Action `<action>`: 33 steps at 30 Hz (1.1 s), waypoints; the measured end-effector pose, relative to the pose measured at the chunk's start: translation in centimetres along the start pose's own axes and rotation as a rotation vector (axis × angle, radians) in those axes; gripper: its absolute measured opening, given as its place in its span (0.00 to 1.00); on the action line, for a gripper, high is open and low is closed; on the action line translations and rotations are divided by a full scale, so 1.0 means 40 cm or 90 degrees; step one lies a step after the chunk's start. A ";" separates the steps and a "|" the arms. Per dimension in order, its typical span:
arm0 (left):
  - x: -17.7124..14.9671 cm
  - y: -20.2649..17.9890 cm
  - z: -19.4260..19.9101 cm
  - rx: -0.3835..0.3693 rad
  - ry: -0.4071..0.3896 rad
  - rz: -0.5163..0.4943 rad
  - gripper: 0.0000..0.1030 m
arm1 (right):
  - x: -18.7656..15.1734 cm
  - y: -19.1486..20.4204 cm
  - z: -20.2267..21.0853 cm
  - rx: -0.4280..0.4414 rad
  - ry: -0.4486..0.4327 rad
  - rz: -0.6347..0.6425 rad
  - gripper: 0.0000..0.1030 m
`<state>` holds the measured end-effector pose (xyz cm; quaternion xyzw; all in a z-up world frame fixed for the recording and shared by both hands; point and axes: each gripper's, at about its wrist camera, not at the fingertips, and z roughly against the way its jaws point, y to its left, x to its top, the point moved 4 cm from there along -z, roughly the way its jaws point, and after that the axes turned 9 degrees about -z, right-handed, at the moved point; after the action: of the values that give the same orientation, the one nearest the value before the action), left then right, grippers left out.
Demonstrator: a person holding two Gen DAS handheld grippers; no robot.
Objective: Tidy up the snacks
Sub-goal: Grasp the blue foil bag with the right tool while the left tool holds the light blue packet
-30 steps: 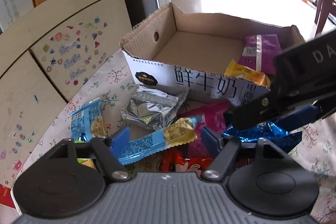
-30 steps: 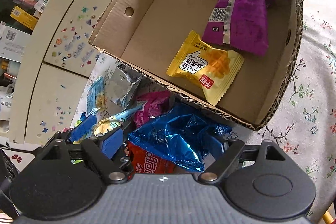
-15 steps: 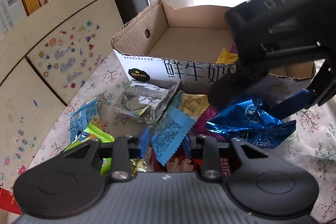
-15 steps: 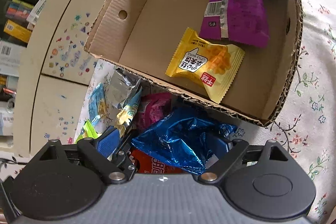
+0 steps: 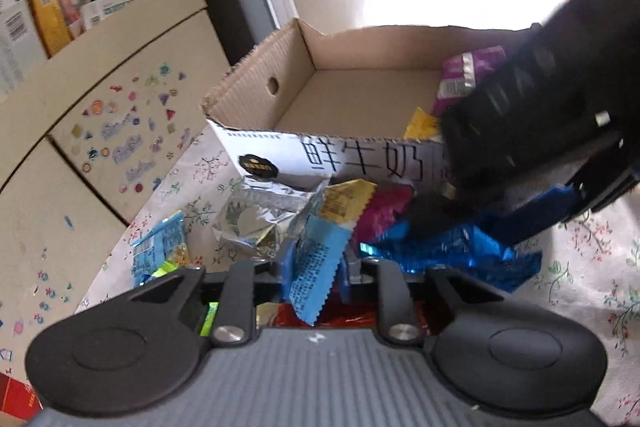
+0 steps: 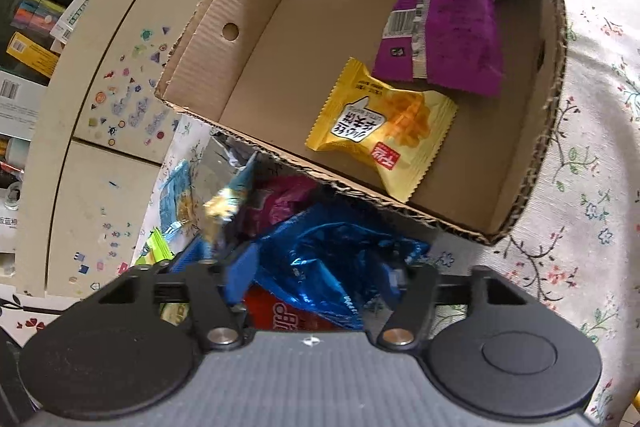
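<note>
My left gripper is shut on a light-blue and yellow snack packet, which stands on end between the pads. My right gripper sits over a crumpled blue foil bag; its jaws are closing, and both pads touch the bag. In the left wrist view that gripper reaches in from the right. Behind the pile stands an open cardboard box holding a purple packet and a yellow waffle packet. A silver foil packet, a magenta packet and a red packet lie loose.
The snacks lie on a floral tablecloth. A beige cabinet with stickers stands close on the left, with shelves of boxes and jars above it. Another light-blue packet and a green one lie by the table's left edge.
My left jaws closed on the light-blue and yellow packet and tipped it upright. My right jaws narrowed onto the blue foil bag.
</note>
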<state>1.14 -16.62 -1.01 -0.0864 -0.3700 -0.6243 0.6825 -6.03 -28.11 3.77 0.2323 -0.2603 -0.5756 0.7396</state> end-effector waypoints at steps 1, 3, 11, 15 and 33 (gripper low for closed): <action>-0.001 0.006 0.006 0.001 -0.003 0.009 0.17 | 0.002 -0.004 0.001 -0.001 0.002 -0.001 0.53; -0.005 0.013 0.020 0.001 -0.007 0.023 0.16 | 0.003 -0.006 0.005 0.004 0.006 0.003 0.49; -0.047 -0.006 0.089 -0.011 -0.001 0.034 0.15 | -0.022 -0.005 0.007 0.022 0.065 0.061 0.35; -0.084 -0.023 0.129 -0.009 0.016 0.023 0.15 | -0.058 -0.003 0.007 0.035 0.125 0.108 0.32; -0.053 0.026 0.142 -0.028 -0.018 0.180 0.50 | -0.058 -0.056 0.040 0.036 0.128 0.013 0.59</action>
<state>-0.07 -11.44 2.08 -0.1618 -0.3499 -0.5284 0.7565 -9.17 -26.42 3.26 0.3068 -0.2031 -0.5341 0.7611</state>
